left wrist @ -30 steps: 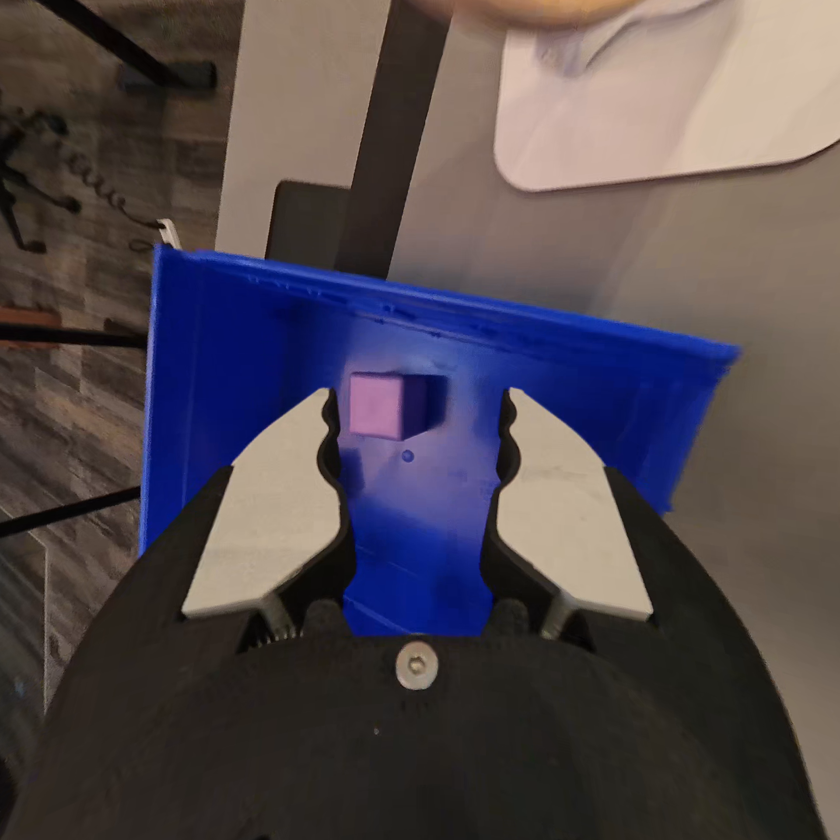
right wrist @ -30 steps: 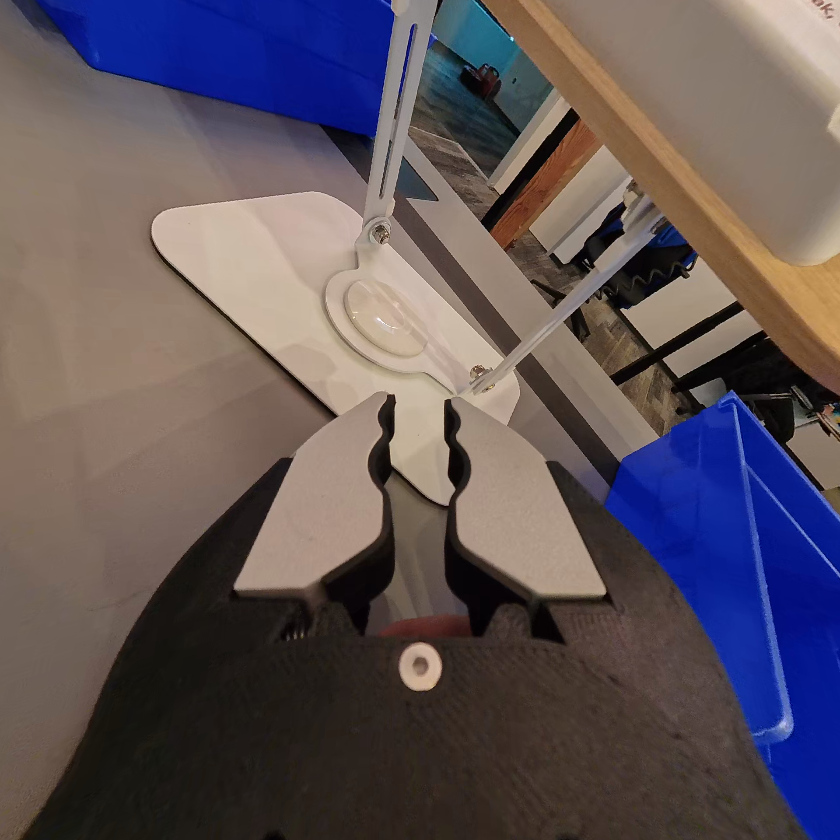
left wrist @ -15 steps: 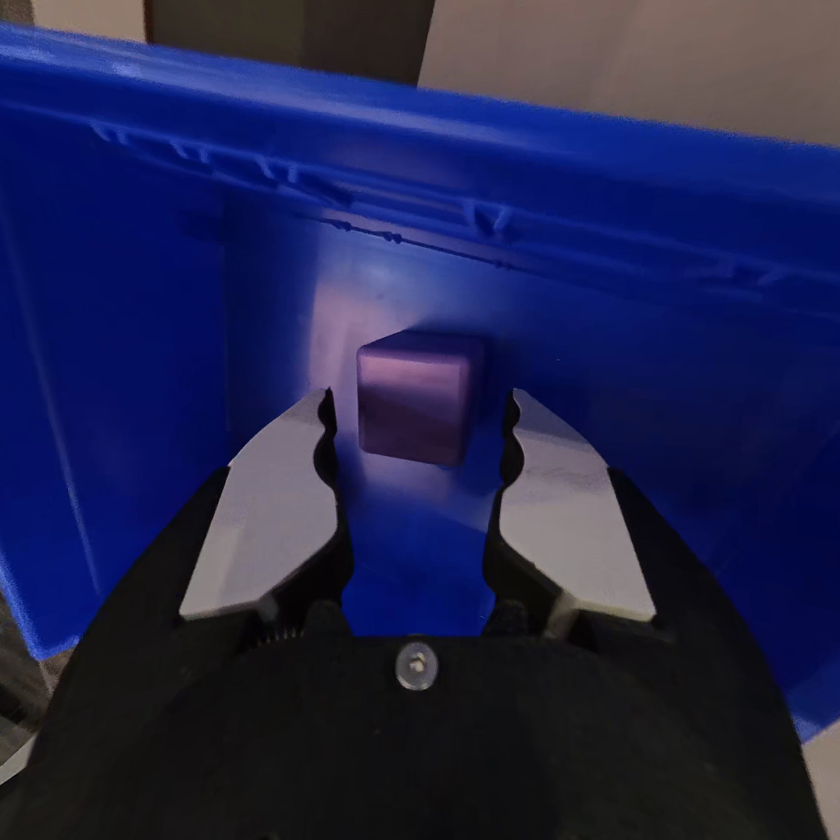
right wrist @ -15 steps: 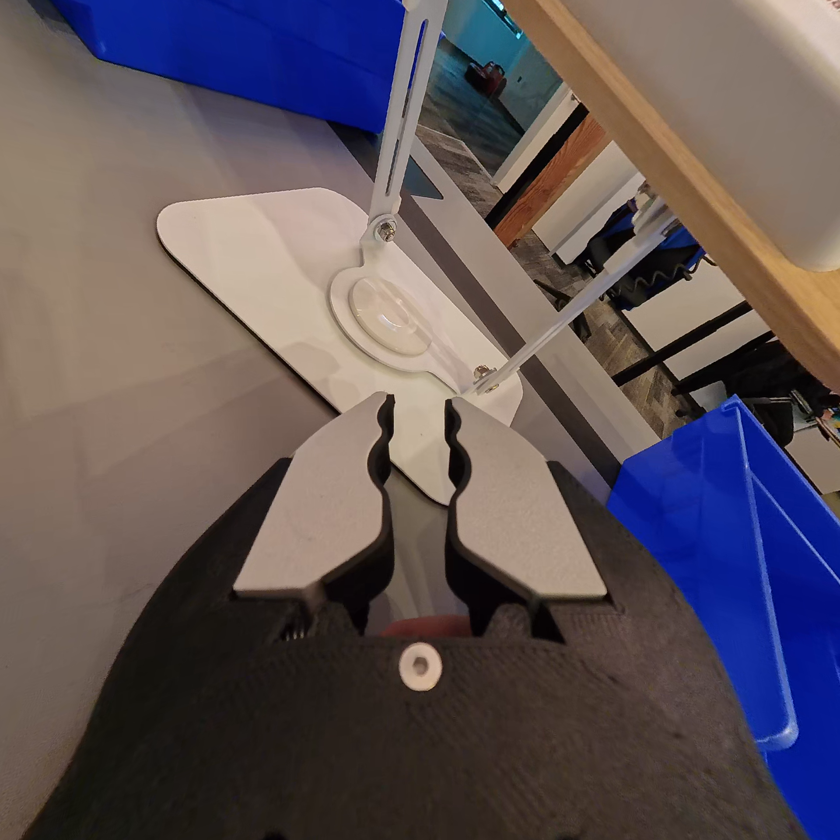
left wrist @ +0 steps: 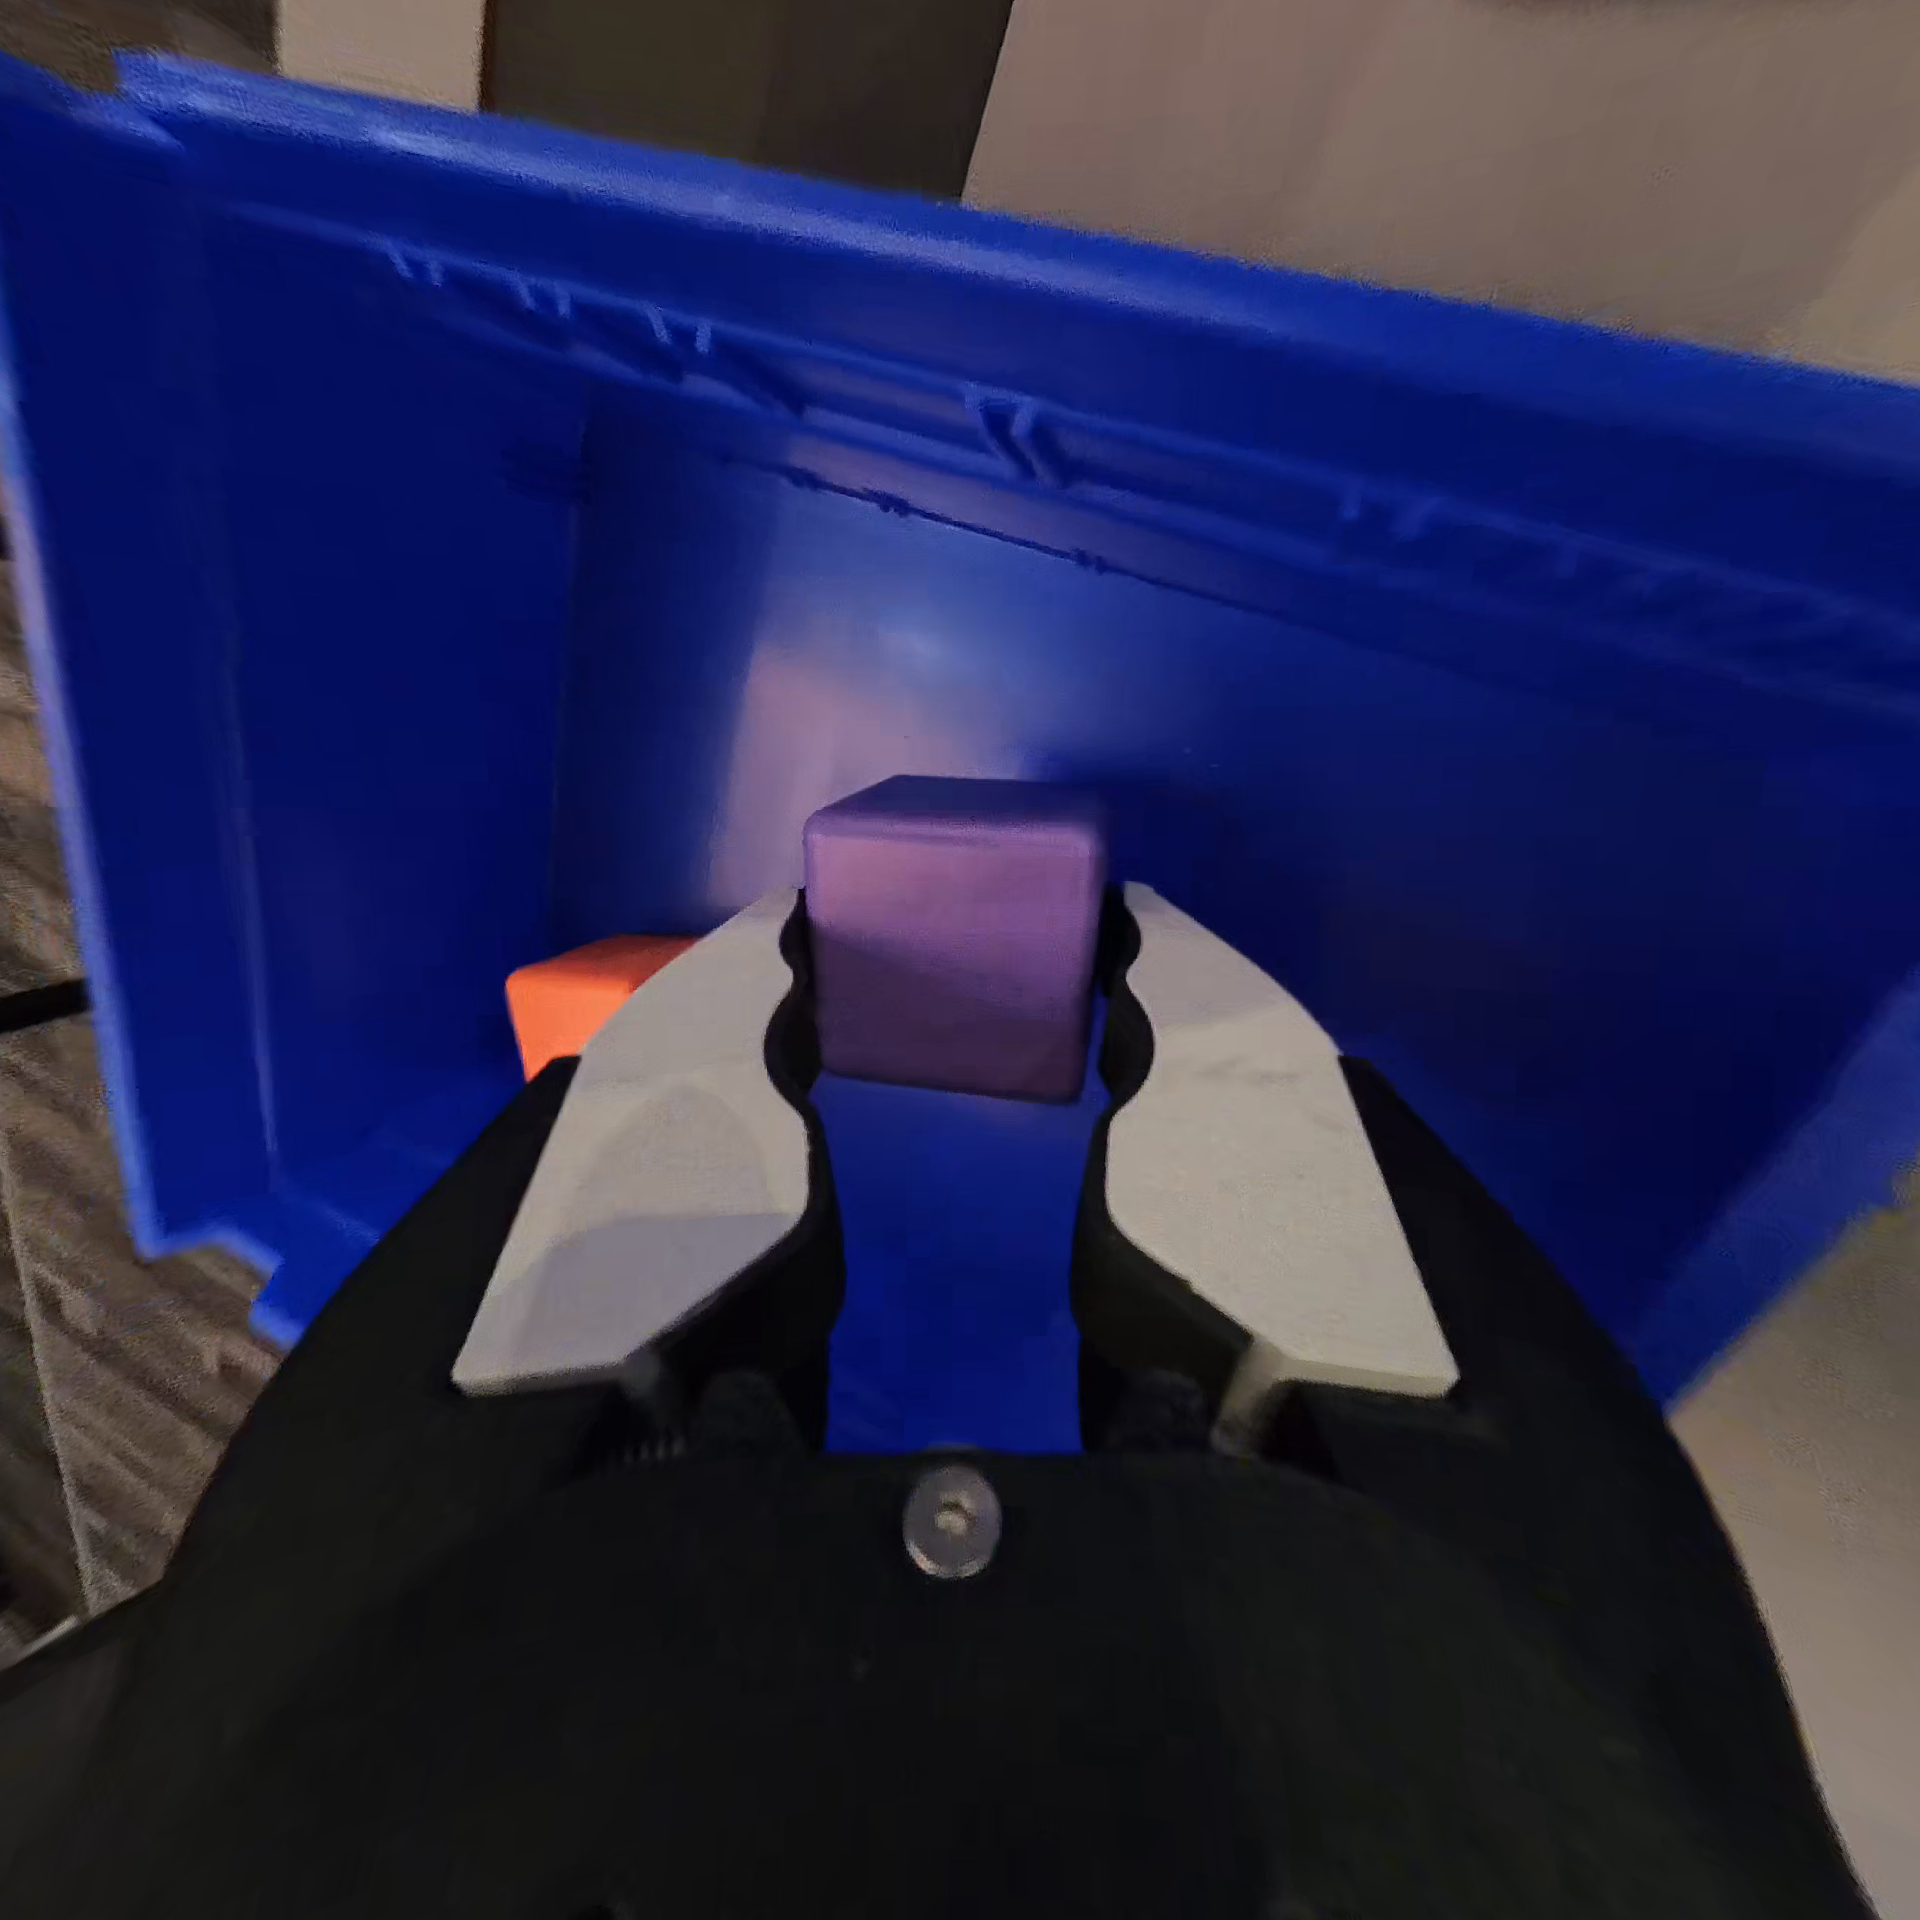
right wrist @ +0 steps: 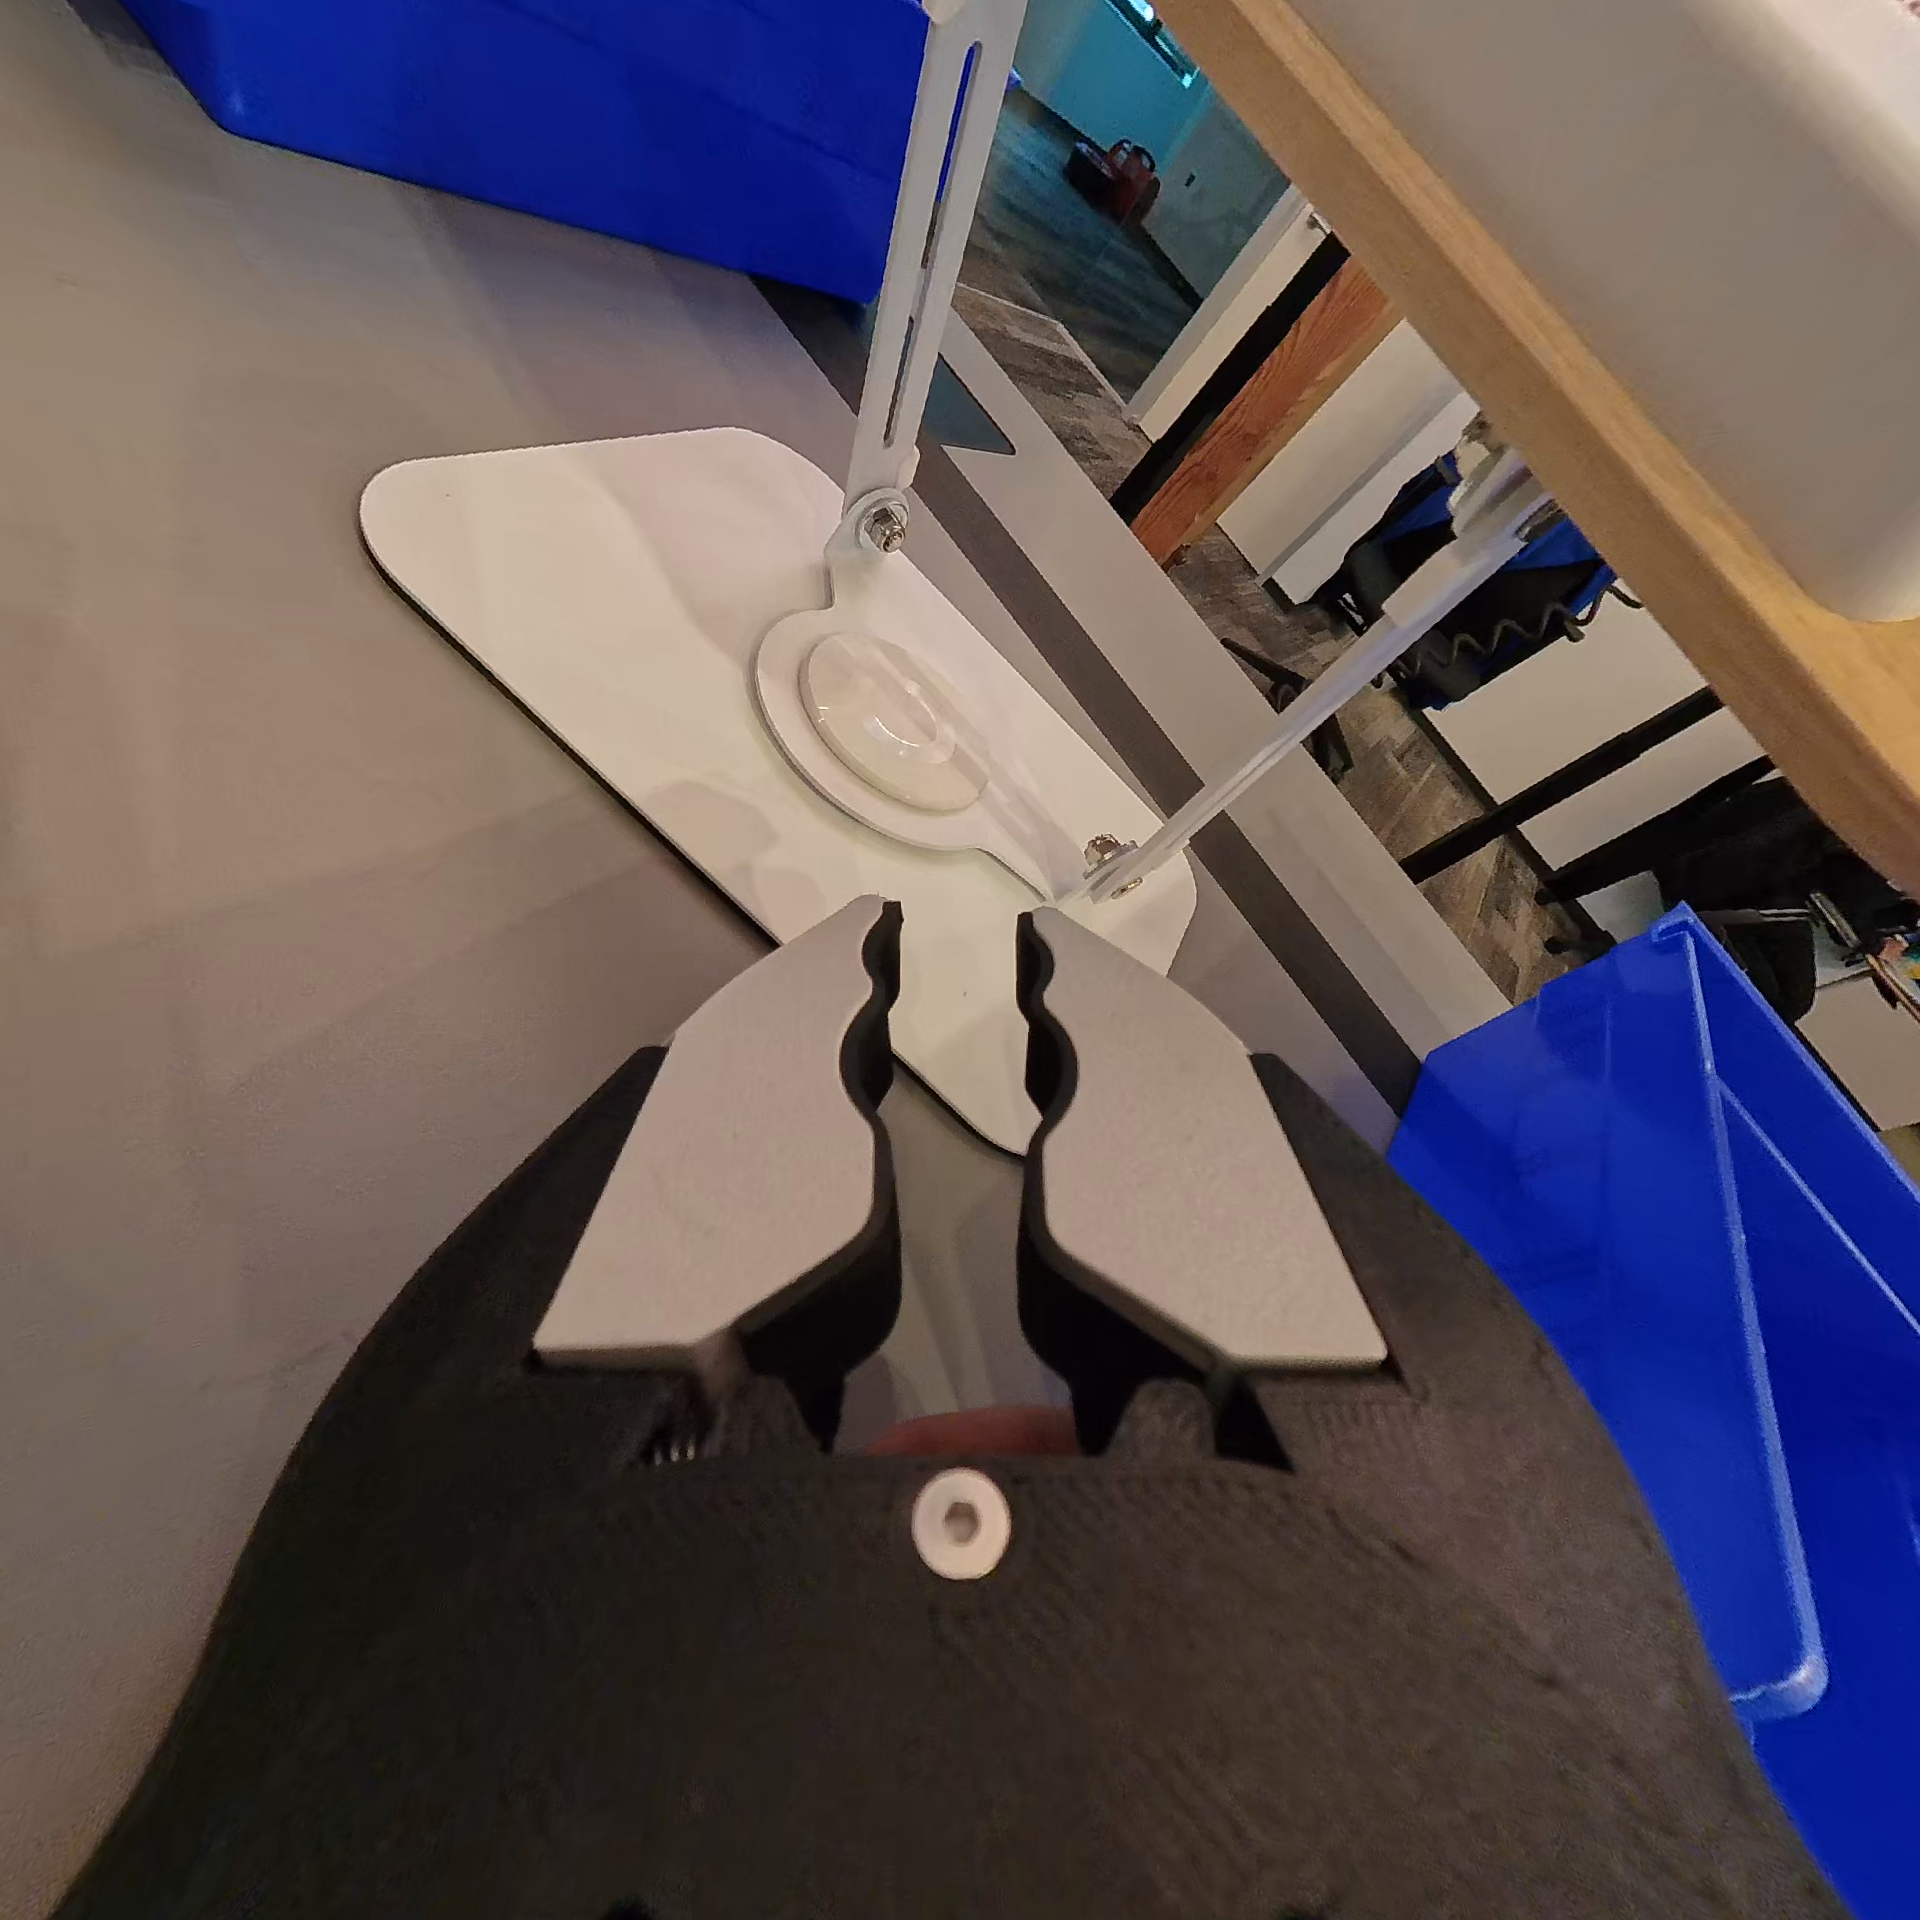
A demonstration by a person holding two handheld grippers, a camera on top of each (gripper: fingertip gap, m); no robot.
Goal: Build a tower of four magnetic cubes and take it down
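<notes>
In the left wrist view a purple cube (left wrist: pixel 951 966) sits inside a blue bin (left wrist: pixel 1351 727), near its back wall. My left gripper (left wrist: pixel 961 899) is down in the bin with both fingertips pressed against the cube's two sides, shut on it. An orange cube (left wrist: pixel 577 987) lies to its left, partly hidden behind my left finger. My right gripper (right wrist: pixel 961 914) hovers over the grey table (right wrist: pixel 260 831), its jaws almost together and holding nothing. No other cubes show.
A white stand base (right wrist: pixel 623 603) with thin white struts lies on the table just beyond my right gripper. A second blue bin (right wrist: pixel 1662 1247) stands at the right, another blue bin (right wrist: pixel 623 125) at the far end. A wooden shelf edge (right wrist: pixel 1558 364) overhangs at upper right. My right fingertips sit around 35 centimeters from my left ones.
My left gripper dropped into the bin, moved up to the purple cube and closed its fingers onto it. The orange cube came into view. My right gripper barely moved.
</notes>
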